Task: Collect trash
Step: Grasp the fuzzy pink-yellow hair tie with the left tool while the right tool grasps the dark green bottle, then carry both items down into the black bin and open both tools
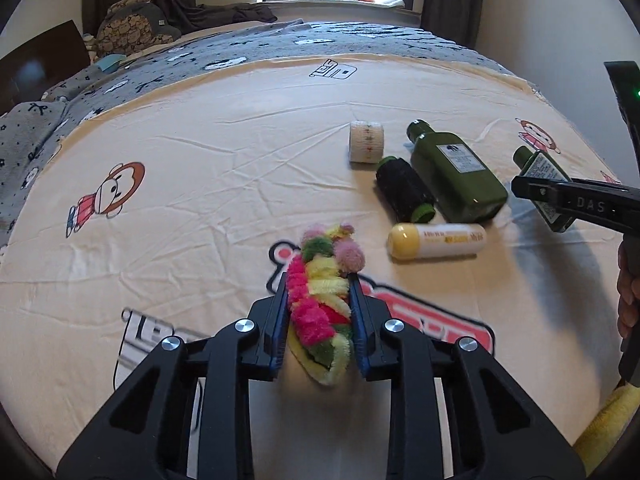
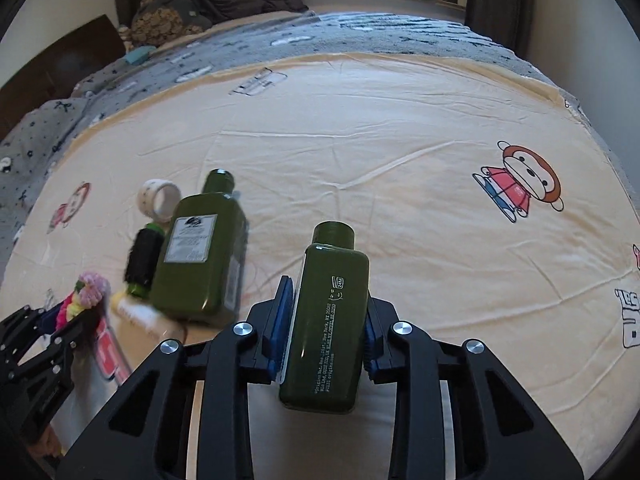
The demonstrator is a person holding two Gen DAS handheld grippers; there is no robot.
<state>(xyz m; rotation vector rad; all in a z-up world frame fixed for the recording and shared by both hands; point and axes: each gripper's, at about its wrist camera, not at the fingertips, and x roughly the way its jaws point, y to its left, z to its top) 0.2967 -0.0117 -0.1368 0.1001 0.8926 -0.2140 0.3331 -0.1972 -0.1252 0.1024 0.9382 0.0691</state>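
While clamped in the right gripper (image 2: 326, 316), small green bottle (image 2: 326, 320) reading "origins.com"; left gripper (image 1: 320, 312) around pompom bundle (image 1: 320, 292).

The right tongs (image 1: 532, 190) hide the small green bottle (image 1: 542, 168) label.

— Fuzzy chenille bundle (image 1: 320, 292), soft and matt. Glossy dark-green small bottle (image 2: 326, 324), smooth like glass.
— Matt black plastic right tool (image 2: 326, 332), blue ribbed pads (image 2: 280, 320). Creased cream cloth bedsheet (image 1: 200, 160).
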